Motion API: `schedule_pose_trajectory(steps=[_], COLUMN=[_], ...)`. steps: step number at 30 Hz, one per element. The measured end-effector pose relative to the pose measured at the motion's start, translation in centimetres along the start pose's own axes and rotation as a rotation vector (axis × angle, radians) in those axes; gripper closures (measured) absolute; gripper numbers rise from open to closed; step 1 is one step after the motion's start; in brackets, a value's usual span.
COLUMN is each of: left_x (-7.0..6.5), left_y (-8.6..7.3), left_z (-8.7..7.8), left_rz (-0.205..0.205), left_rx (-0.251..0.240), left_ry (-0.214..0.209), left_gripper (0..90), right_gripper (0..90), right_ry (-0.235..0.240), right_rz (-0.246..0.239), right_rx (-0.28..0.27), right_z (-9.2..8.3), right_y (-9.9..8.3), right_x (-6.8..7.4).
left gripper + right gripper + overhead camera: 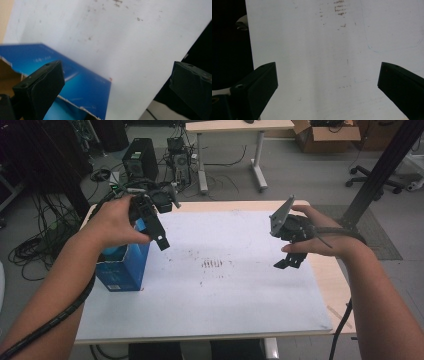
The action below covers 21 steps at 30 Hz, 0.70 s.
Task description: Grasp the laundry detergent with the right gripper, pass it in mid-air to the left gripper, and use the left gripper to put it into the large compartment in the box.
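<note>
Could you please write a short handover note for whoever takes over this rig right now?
Left gripper: jaws open and empty, held above the blue box; in the left gripper view the box's torn-open top lies just below the jaws.
Right gripper: open, empty, hovering over the right part of the white board.
Things: the blue box stands upright at the board's left edge, free of both grippers. Brown smudges mark the board's middle.
Done: the box is set down on the board and let go.
Left: probably whatever comes next with the box; neither gripper grips anything.
</note>
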<state>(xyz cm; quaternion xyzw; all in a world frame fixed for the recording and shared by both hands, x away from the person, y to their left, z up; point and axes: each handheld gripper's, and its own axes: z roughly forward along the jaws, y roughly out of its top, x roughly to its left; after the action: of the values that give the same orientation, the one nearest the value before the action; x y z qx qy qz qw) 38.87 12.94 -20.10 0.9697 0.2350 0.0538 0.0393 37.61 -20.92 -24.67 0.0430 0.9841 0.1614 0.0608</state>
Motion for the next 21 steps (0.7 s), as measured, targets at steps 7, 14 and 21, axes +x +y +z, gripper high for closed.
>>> schedule_pose_trajectory(steps=[7, 14, 21], left_x=[-2.2, -3.2, -4.0], left_y=[0.6, 0.9, 1.1], left_z=[1.1, 1.7, 1.5], left_rz=[0.236, 0.302, 0.351], left_rx=[0.075, 0.085, 0.078], left_ry=[-0.044, -0.077, -0.093], left_gripper=[0.2, 0.2, 0.2], right_gripper=[3.0, 3.0, 3.0], right_ry=[0.02, 0.027, 0.042], right_rz=[-0.025, -0.035, -0.026], right_rx=[0.014, 0.041, 0.074], right_z=[0.2, 0.2, 0.7], right_y=[0.4, 0.9, 1.1], right_x=[0.1, 0.1, 0.0])
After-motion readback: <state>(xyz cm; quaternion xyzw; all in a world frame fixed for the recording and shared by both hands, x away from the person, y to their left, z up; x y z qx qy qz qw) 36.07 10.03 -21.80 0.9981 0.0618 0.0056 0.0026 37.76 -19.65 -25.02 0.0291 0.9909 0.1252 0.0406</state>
